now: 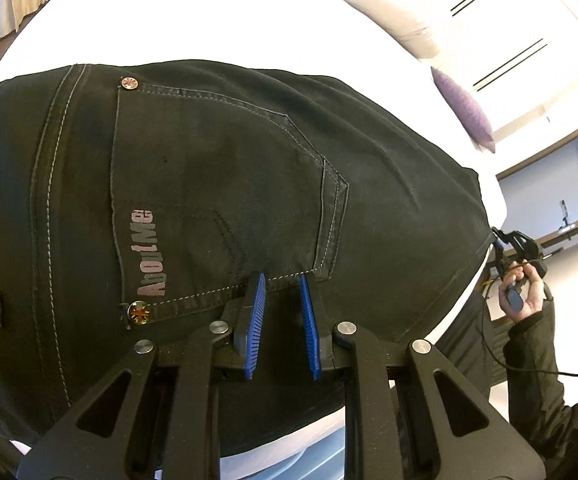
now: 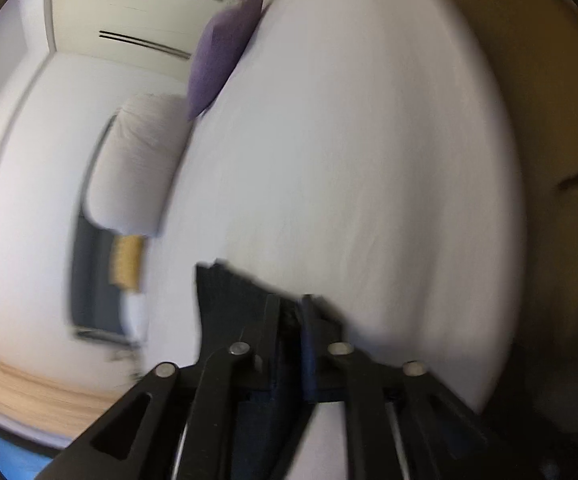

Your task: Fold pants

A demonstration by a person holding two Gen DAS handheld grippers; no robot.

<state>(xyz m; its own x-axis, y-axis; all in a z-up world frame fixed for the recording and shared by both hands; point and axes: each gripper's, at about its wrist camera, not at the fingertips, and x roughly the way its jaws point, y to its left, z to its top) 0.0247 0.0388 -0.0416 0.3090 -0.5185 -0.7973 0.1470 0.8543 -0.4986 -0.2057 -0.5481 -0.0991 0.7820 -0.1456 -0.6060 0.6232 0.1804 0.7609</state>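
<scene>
We've got the black jeans [image 1: 217, 200] spread on the white bed [image 1: 249, 12], left tool [image 1: 283, 284] spread apart over the back pocket [image 1: 217, 184]. Right tool [image 2: 291, 308], at three o'clock, is clamped on the hem. Mid-fold, we reckon; next, carry that hem across.

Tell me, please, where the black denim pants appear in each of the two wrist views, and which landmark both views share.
Left wrist view: the black denim pants fill the middle and left, spread on the white bed, under the open left tool.
Right wrist view: only a dark piece of the pants shows at bottom centre, pinched in the right tool.
Shared landmark: the purple pillow.
</scene>
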